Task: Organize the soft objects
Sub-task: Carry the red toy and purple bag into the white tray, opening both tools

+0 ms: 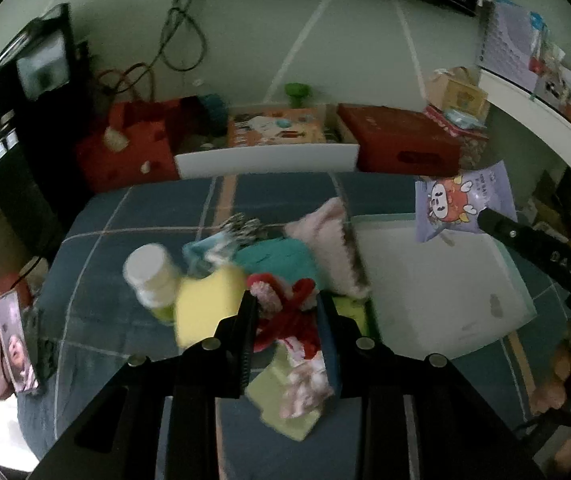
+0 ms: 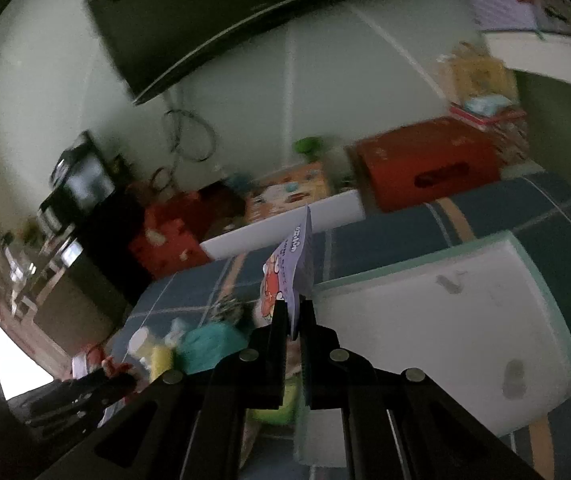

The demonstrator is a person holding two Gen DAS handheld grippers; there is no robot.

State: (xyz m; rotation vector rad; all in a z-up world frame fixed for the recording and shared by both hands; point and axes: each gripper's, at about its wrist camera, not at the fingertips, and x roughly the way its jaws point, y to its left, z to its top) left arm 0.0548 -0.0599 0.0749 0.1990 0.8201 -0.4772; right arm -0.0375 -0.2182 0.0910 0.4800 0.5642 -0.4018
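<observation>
My left gripper (image 1: pixel 287 300) is shut on a red and pink fuzzy soft toy (image 1: pixel 285 316) and holds it over a pile on the blue plaid bed (image 1: pixel 125 216). The pile holds a yellow cloth (image 1: pixel 205 300), a teal cloth (image 1: pixel 277 258), a pink fluffy item (image 1: pixel 333 248) and a white jar (image 1: pixel 151 276). My right gripper (image 2: pixel 291 306) is shut on a purple cartoon packet (image 2: pixel 291 276), also in the left wrist view (image 1: pixel 461 206), held in the air above a white tray (image 2: pixel 445 320).
The white tray (image 1: pixel 437 280) with a pale green rim lies on the bed's right side. Red boxes (image 1: pixel 405 140) and an orange box (image 1: pixel 277 128) stand beyond the bed's far edge. A phone (image 1: pixel 15 344) stands at the bed's left edge.
</observation>
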